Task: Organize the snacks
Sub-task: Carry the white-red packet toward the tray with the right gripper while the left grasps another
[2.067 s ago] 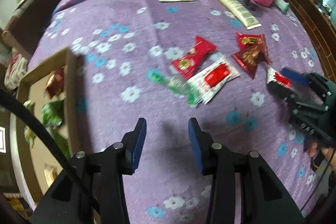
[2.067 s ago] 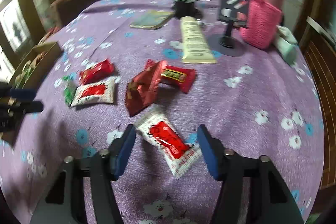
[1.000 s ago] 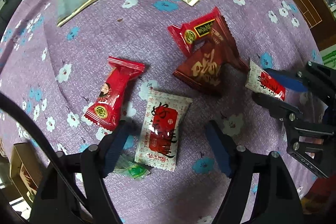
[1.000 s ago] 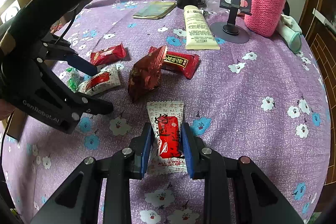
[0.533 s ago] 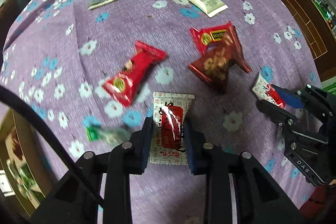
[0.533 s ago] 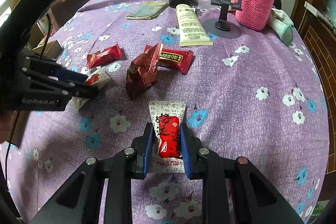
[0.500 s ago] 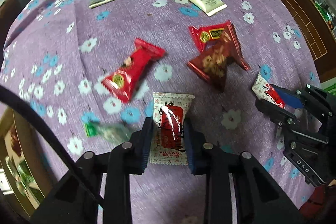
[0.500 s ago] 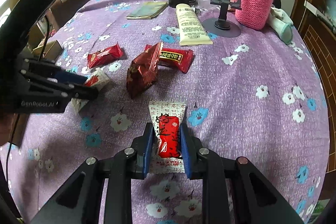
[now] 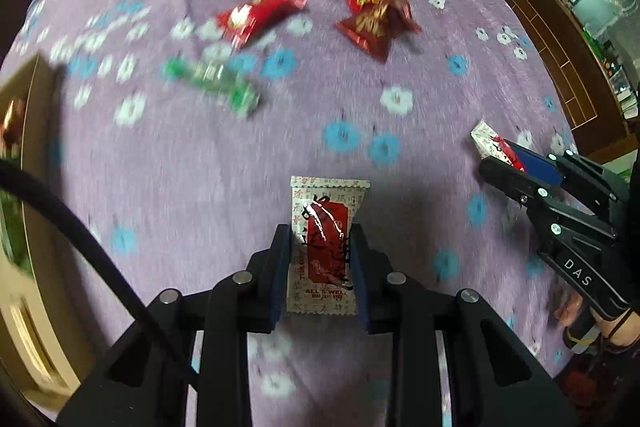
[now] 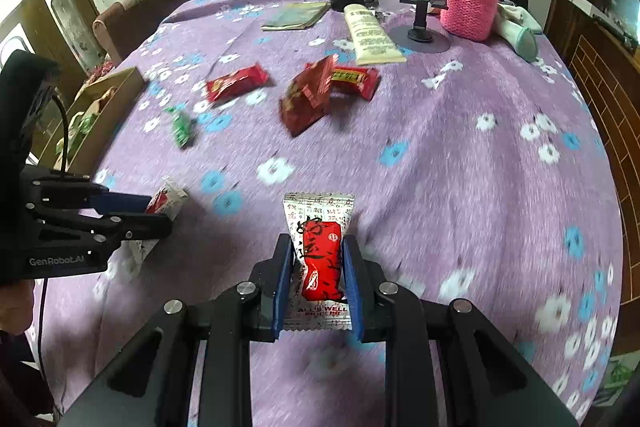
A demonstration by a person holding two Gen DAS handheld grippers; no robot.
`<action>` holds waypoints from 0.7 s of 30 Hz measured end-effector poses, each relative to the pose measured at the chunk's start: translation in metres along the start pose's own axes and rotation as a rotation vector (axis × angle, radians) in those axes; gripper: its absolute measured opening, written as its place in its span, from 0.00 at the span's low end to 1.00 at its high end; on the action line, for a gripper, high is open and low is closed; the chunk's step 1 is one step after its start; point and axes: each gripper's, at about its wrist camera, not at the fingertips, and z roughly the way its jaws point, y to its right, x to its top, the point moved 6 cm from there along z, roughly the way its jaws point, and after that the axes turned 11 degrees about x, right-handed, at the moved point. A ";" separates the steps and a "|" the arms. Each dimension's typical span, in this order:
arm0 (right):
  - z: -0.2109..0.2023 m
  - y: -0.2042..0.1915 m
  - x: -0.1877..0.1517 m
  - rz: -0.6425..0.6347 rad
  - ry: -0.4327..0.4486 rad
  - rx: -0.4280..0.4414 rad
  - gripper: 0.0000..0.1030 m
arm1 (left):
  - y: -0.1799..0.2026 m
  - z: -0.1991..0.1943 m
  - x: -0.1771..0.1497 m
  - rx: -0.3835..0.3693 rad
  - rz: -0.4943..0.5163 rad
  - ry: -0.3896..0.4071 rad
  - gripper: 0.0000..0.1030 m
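The left tongs [image 9: 320, 259] grip a white snack packet with a red panel [image 9: 323, 235], lifted above the purple flowered table [image 9: 240, 167]. The right tongs [image 10: 316, 279] clasp a matching white-and-red packet [image 10: 320, 255] the same way, crinkled between blue pads.

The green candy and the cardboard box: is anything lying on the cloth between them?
No. In the right wrist view, only bare purple cloth lies between the green candy and the cardboard box.
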 end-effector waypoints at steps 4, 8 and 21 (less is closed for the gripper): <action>0.000 -0.020 -0.019 0.008 -0.010 0.023 0.23 | -0.010 -0.015 -0.043 0.046 0.007 0.039 0.29; 0.000 -0.038 -0.035 0.027 -0.016 0.043 0.23 | -0.014 -0.022 -0.060 0.046 -0.002 0.048 0.29; 0.011 -0.085 -0.054 0.052 -0.041 0.052 0.23 | -0.014 -0.020 -0.078 0.061 0.006 0.073 0.29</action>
